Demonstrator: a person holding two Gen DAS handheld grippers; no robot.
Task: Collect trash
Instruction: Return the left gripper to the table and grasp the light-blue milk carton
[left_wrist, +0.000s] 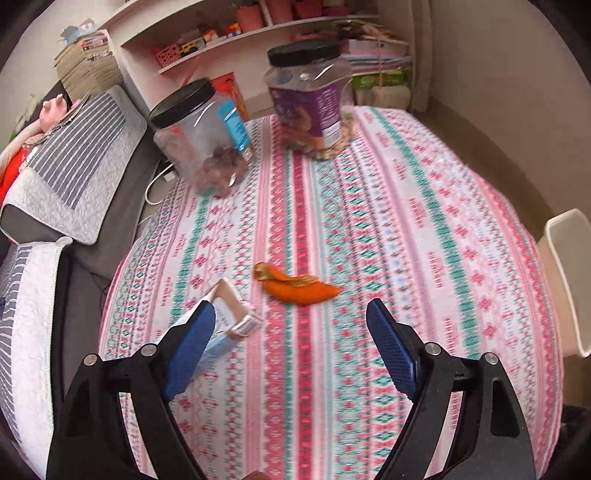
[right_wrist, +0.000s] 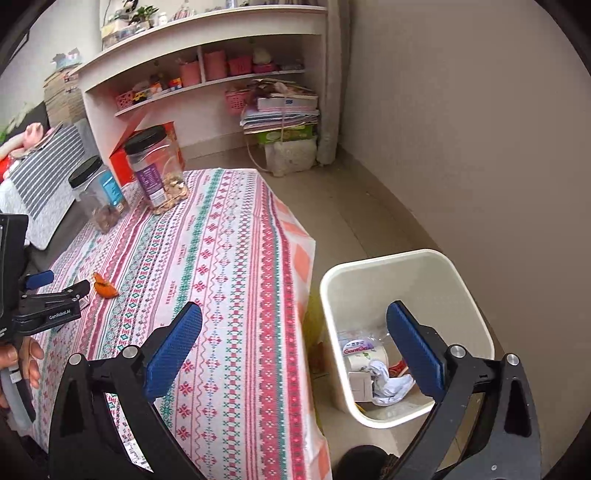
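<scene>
The counter (left_wrist: 369, 229) was covered by a cloth patterned in pink, red and teal bands, which overhung its edges. At its far end stood two clear jars with black lids: a blue-labelled jar (left_wrist: 201, 138) near the left edge and a purple-labelled jar (left_wrist: 310, 99) beside it, apart from each other. Nearer, an orange peel (left_wrist: 295, 286) lay on the cloth, with a small white-and-blue carton (left_wrist: 231, 314) just beside it to the left. On the floor (right_wrist: 347, 206), a white bin (right_wrist: 406, 332) stood just beside the counter, holding wrappers and white tissue.
</scene>
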